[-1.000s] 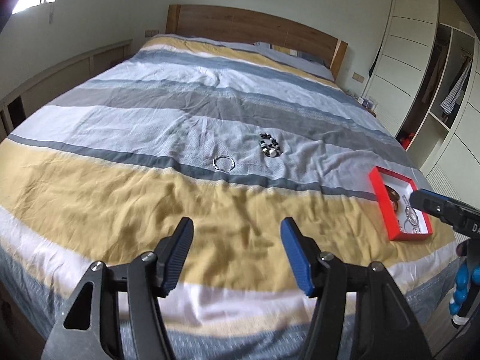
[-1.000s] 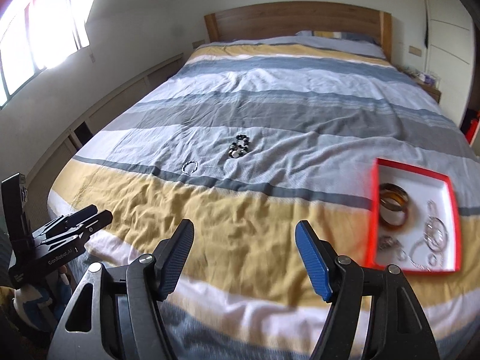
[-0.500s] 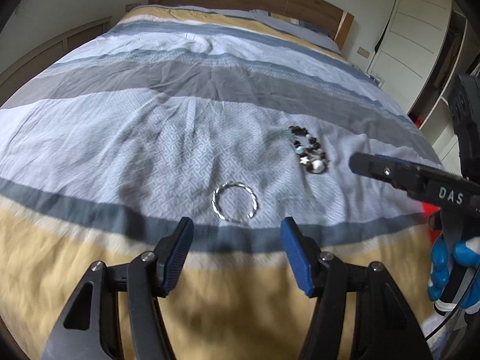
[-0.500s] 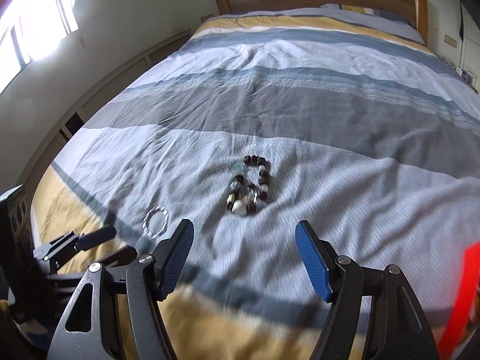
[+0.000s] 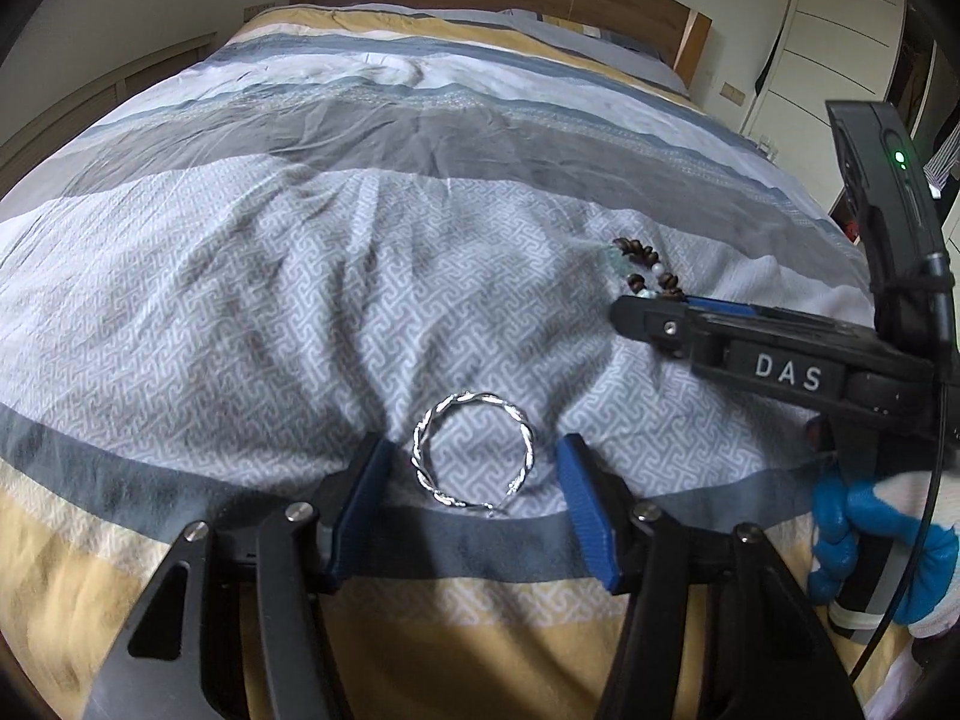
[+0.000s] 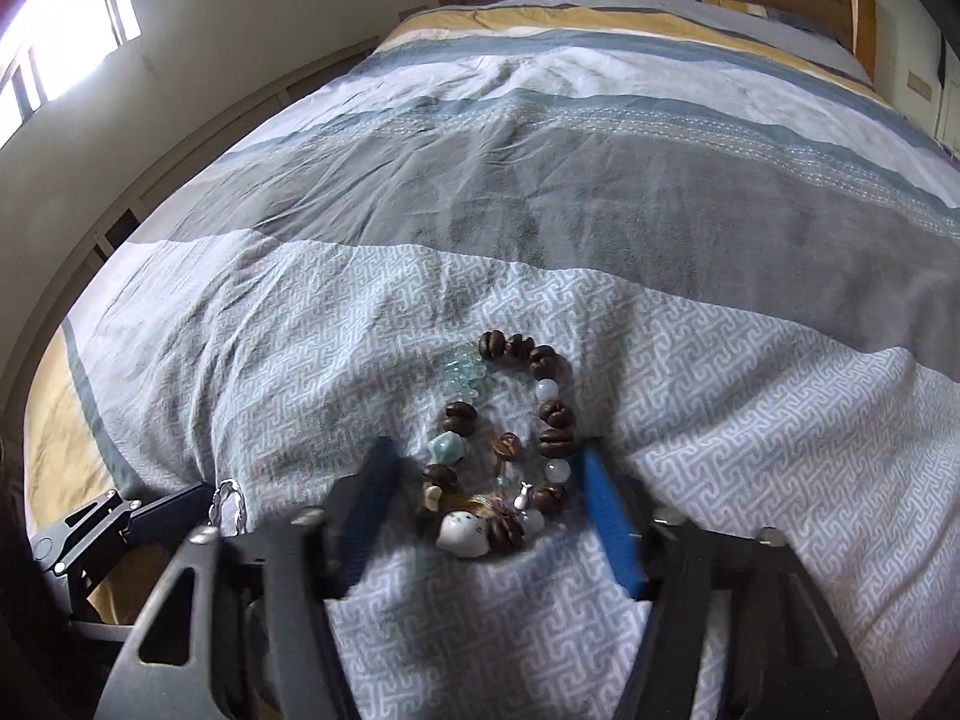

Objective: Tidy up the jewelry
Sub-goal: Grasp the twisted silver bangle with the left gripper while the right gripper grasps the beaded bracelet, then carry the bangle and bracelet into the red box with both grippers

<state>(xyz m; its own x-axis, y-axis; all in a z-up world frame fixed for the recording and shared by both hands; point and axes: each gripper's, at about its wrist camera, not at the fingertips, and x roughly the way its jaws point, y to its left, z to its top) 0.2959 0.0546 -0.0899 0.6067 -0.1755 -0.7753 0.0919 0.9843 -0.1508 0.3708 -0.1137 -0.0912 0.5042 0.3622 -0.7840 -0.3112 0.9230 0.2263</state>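
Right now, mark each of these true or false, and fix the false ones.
1. The twisted silver bangle lies between the left gripper's jaws. True.
2. The left jaws are clamped on it. False: they have just been closing, but gaps remain on both sides.
3. The beaded bracelet sits in a red tray. False: it lies on the striped bedspread.
4. The right gripper straddles the beaded bracelet. True; its jaws have just been closing.
5. The bangle is gold. False: silver.
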